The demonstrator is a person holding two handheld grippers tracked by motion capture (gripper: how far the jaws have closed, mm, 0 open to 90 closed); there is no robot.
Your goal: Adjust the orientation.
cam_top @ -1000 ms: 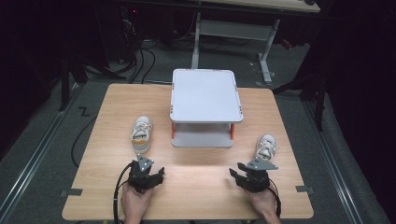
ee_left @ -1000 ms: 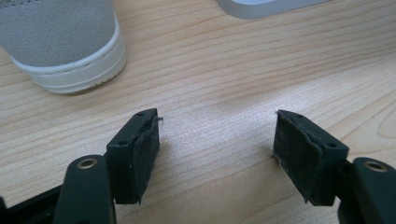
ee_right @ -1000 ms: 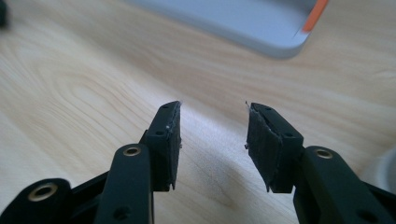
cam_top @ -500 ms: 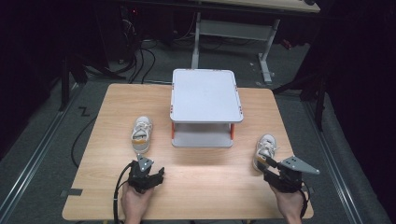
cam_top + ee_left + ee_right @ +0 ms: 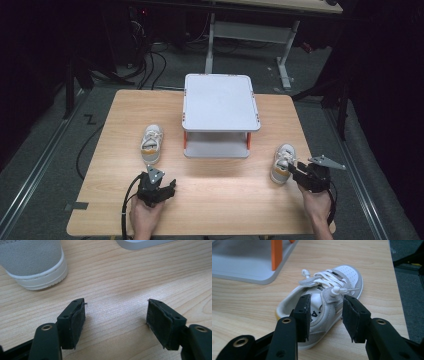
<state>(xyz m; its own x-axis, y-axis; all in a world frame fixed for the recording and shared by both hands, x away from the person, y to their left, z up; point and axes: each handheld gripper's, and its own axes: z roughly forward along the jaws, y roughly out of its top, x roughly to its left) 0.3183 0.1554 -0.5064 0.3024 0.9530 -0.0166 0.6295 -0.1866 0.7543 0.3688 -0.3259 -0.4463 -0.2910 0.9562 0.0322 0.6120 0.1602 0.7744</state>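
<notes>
As its jaws gape, the right tool [image 5: 325,315] straddles the shoe's [image 5: 332,290] collar (touching).

In my left gripper view, the shoe [image 5: 32,262] is cut off above the heel, and the shelf [image 5: 142,243] beside it shows just a corner.

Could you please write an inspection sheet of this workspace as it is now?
Surface: wooden table, bare grain in front.
Job's things: right shoe, one jaw inside its opening, one outside its side wall; left shoe, untouched.
Clutter: grey two-level shelf with orange posts.
Grippers: right gripper open astride the shoe wall; left gripper open, empty.
Cables: black cable trails from left gripper.
Surroundings: dark floor, another table frame behind.
</notes>
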